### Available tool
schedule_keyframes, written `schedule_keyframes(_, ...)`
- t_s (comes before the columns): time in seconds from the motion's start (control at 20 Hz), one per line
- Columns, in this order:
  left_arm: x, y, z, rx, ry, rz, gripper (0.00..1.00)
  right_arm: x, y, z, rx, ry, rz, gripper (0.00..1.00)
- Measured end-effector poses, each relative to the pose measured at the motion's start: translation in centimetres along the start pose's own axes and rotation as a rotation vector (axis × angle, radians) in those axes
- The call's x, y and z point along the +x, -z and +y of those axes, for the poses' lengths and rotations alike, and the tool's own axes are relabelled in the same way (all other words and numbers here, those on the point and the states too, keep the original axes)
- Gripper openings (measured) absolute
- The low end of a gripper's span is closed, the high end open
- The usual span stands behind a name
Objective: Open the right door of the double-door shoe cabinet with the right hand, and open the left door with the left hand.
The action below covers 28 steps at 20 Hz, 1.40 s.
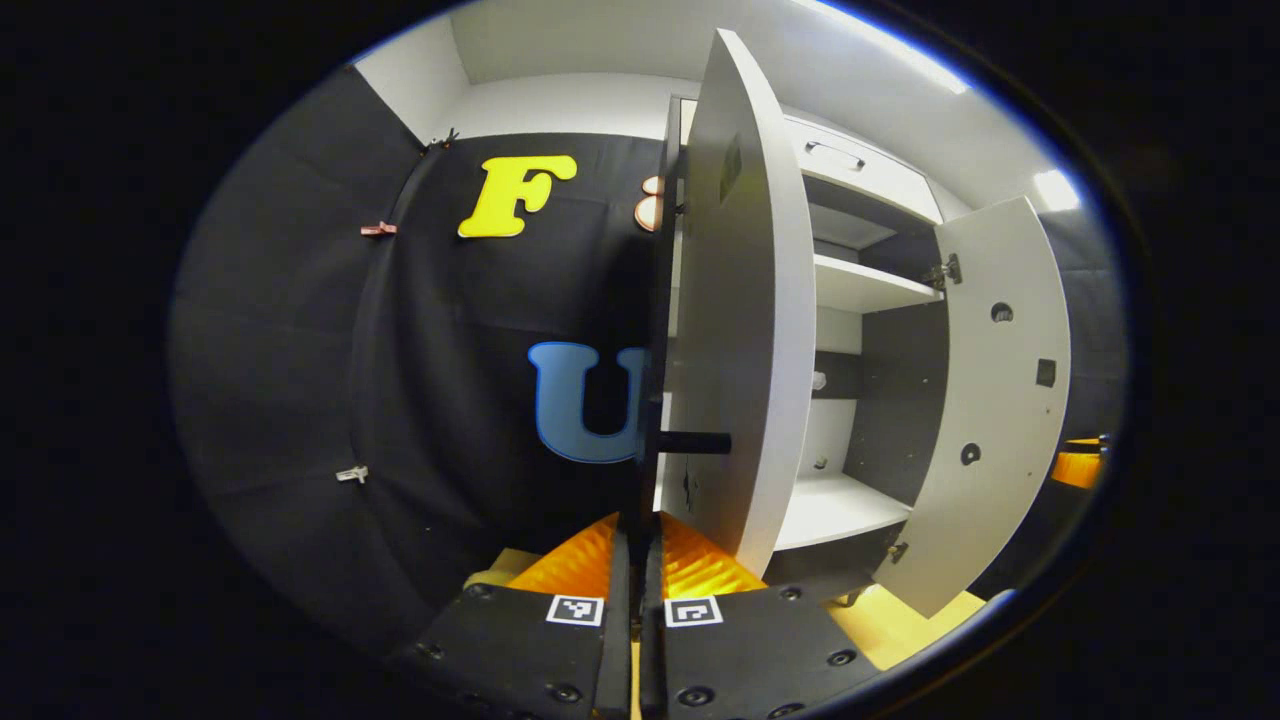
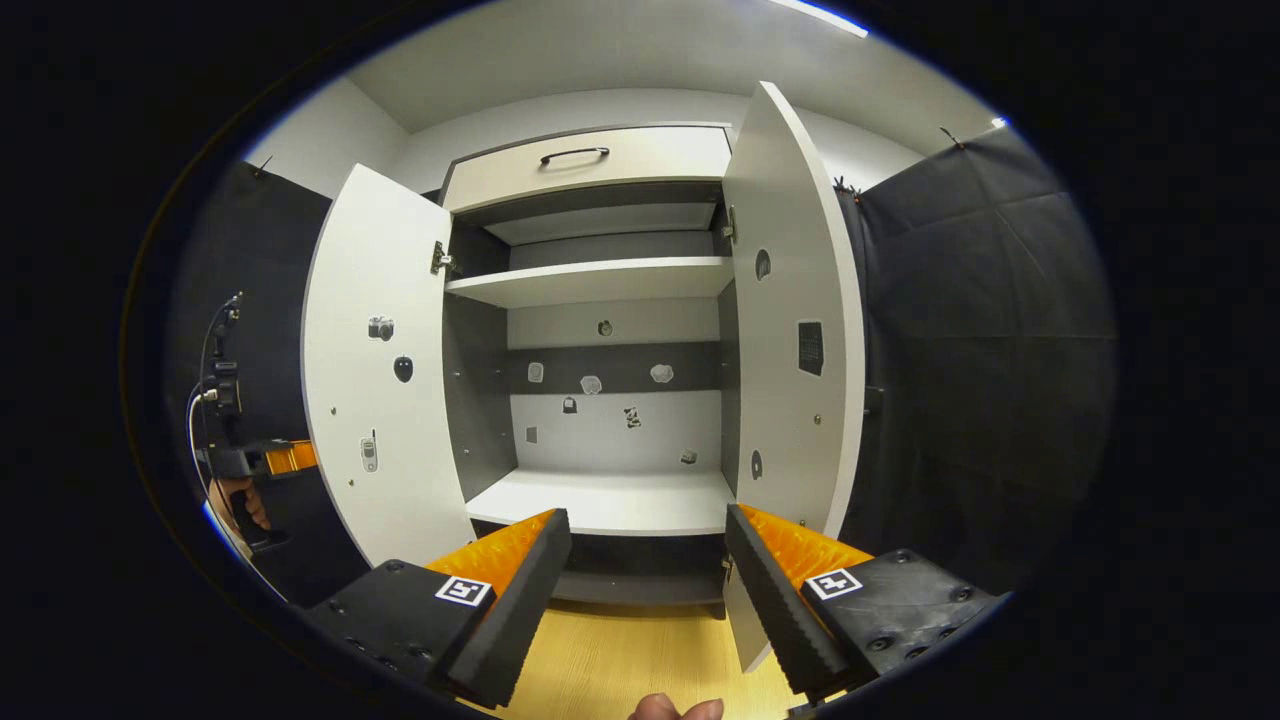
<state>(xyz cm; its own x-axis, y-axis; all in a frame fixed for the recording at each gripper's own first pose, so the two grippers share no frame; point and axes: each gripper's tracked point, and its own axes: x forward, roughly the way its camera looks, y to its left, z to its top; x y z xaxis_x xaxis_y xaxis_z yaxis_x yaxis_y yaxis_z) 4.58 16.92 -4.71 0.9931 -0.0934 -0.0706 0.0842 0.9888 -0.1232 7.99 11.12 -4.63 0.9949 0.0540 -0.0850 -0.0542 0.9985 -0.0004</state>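
Left gripper (image 1: pixel 637 545): fingers nearly closed together, pinching the thin edge of the white left cabinet door (image 1: pixel 745 330), just below its short black cylindrical handle (image 1: pixel 695 442). That door stands swung out, edge-on to the camera. Beyond it, white shelves (image 1: pixel 870 285) inside the cabinet. White right door (image 1: pixel 990 400) also swung open. Pale wooden floor (image 1: pixel 900 625) below.

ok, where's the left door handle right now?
In the left gripper view the handle juts from the open left door at centre frame, just above the left tool, whose fingers are closed together below it.
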Motion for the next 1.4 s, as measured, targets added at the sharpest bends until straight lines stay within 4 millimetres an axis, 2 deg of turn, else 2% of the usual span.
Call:
schedule_keyframes(0.45, -0.3, -0.3, 0.4, 0.025, -0.005, -0.01, 0.08, 0.2, 0.1, 0.3, 0.0, 0.002, 0.006, 0.98)
schedule_keyframes(0.7, -1.6, -0.9, 0.4, 0.089, -0.051, -0.007, 0.13, 0.3, 0.4, 0.1, 0.004, 0.008, 0.008, 0.98)
schedule_keyframes(0.75, -2.0, -1.2, 0.3, 0.105, -0.056, -0.012, 0.11, 0.3, 0.4, 0.1, 0.006, 0.008, 0.008, 0.98)
schedule_keyframes(0.95, -4.2, -2.4, -0.1, 0.131, -0.077, -0.053, 0.31, 0.3, 0.4, -0.1, 0.015, 0.005, 0.007, 0.98)
schedule_keyframes(1.1, -6.0, -3.1, -1.3, 0.092, -0.066, -0.083, 0.56, 0.3, 0.3, -0.3, 0.022, 0.005, 0.005, 0.98)
schedule_keyframes(1.2, -6.9, -3.6, -2.1, 0.07, -0.059, -0.098, 0.79, 0.3, 0.4, -0.5, 0.028, 0.005, 0.005, 0.98)
schedule_keyframes(1.3, -7.5, -4.0, -2.4, 0.067, -0.074, -0.102, 0.94, 0.3, 0.2, -0.7, 0.033, 0.003, 0.004, 0.98)
schedule_keyframes(1.4, -8.2, -4.3, -3.2, 0.065, -0.086, -0.102, 0.95, 0.2, 0.1, -0.8, 0.034, 0.002, 0.004, 0.98)
